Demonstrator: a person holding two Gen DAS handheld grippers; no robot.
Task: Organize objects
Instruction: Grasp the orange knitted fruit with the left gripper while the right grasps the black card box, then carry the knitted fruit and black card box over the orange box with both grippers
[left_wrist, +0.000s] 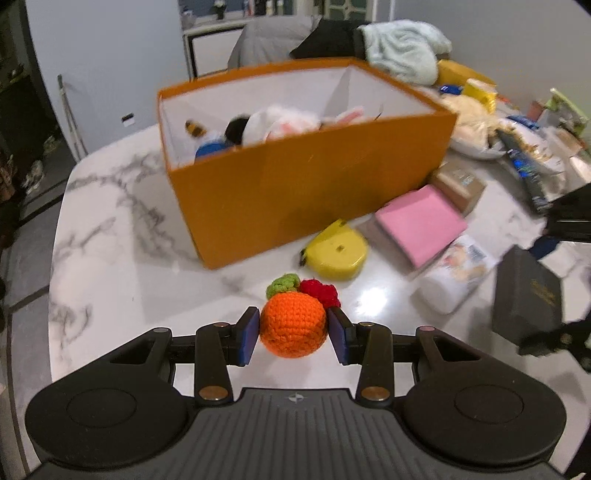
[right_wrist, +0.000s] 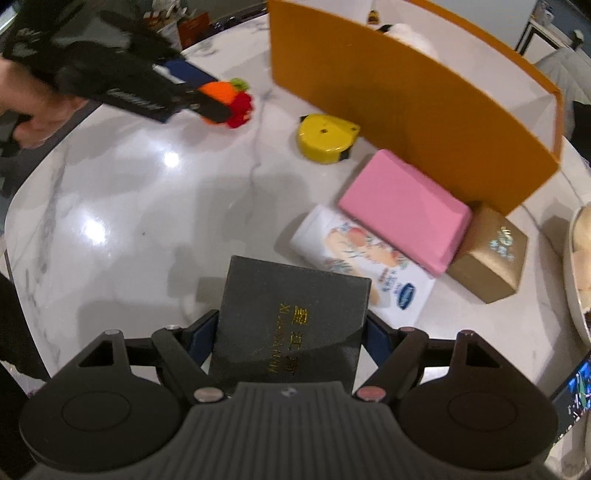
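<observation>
Right gripper (right_wrist: 291, 332): nearest the right wrist camera, jaws set wide and clamped on the two long sides of the black box (right_wrist: 291, 317), which is lifted clear of the tabletop (right_wrist: 122, 206) and casts a shadow on it.
Left gripper (left_wrist: 293, 334): nearest the left wrist camera, pads (left_wrist: 252, 334) drawn in narrow and pressing both flanks of the crochet orange (left_wrist: 293, 325); its green leaf and red berry tuft stick out past the fingertips.
Orange bin (left_wrist: 306, 173): largest thing on the marble, standing open-topped with a white lining, beyond both grippers; soft toys (left_wrist: 280, 122) already lie inside on its left side, and a divider shows further right.
Pink box (right_wrist: 402, 218): beside the bin's front wall, resting partly on the tissue pack (right_wrist: 362, 262) and against the gold box (right_wrist: 487, 254).
Yellow tape measure (right_wrist: 327, 138): flat on the marble, near the foot of the bin, untouched.
Clutter beyond: towels, bags and packets lie behind and to the right of the bin; too blurred to name closely.
Step in hand: judged as the carry stage, with both items gripped and off the table and neither over the bin yet.
Next move calls for: raising each load above the bin's rim, bringing it over a free section, then spreading the fingers; the wide black box likely needs to go in squarely so its corners do not catch the wall, and the two hands should avoid crossing.
</observation>
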